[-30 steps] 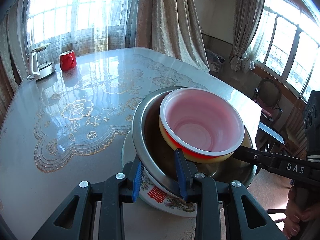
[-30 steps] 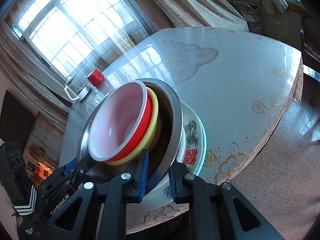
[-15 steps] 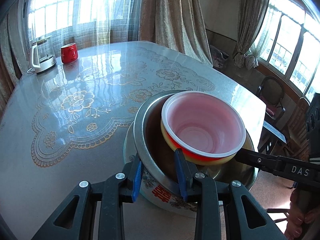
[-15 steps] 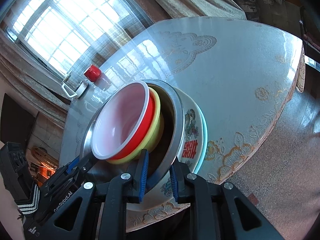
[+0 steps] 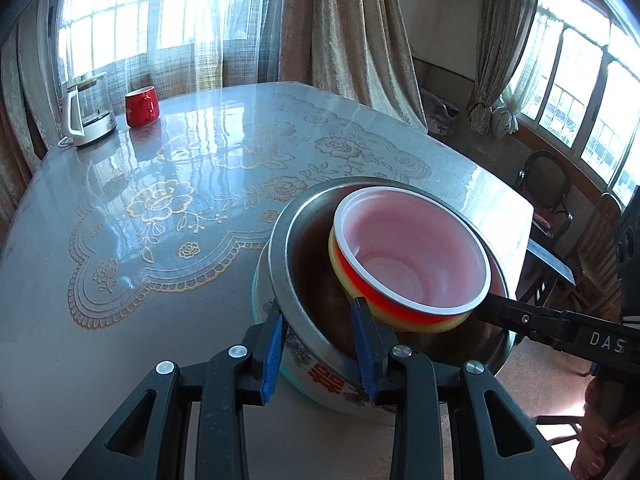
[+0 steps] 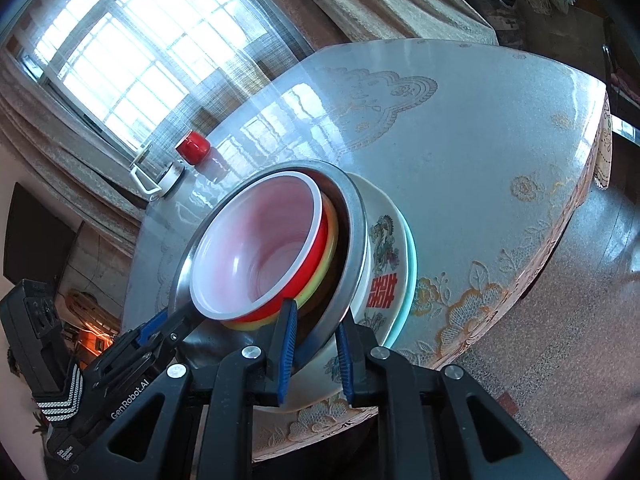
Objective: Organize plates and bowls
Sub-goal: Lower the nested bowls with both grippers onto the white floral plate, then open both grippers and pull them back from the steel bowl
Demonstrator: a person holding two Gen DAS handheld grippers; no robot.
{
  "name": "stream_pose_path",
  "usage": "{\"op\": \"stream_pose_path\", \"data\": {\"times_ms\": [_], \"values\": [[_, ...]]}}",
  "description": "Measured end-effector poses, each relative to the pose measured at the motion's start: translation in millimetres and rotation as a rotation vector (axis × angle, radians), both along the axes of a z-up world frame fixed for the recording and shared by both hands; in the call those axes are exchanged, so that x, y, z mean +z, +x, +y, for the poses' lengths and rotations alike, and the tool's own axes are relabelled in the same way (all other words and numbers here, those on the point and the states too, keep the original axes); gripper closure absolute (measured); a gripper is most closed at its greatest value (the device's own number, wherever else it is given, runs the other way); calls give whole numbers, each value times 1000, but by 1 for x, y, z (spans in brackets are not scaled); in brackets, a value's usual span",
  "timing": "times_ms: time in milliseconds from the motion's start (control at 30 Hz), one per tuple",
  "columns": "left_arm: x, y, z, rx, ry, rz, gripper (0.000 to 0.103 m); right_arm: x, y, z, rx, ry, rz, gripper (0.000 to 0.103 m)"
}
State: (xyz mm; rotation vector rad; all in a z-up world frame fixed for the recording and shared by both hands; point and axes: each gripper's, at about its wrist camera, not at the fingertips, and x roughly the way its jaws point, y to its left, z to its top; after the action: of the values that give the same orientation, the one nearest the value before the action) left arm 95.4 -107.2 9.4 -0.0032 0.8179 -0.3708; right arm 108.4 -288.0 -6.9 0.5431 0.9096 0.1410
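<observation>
Lower now, the steel bowl rim stays clamped between both tools.

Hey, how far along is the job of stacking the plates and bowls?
Done: red bowl nests in yellow bowl, inside the steel bowl, on the patterned plate. In hand: left gripper and right gripper both clamp the steel bowl's rim. Left: set the stack down and let go.
</observation>
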Motion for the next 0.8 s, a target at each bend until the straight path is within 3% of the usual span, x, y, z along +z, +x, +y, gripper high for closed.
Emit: {"op": "stream_pose_path", "data": {"times_ms": [400, 600, 667, 800], "values": [[6, -10, 7, 5, -11, -10, 69, 0, -6, 3, -6, -3, -15, 81], [13, -25, 11, 7, 1, -35, 52, 6, -15, 11, 2, -62, -63, 73], [16, -31, 16, 25, 1, -51, 33, 10, -22, 16, -2, -122, -96, 68], [19, -43, 25, 57, -5, -73, 20, 18, -40, 25, -2, -223, -174, 65]]}}
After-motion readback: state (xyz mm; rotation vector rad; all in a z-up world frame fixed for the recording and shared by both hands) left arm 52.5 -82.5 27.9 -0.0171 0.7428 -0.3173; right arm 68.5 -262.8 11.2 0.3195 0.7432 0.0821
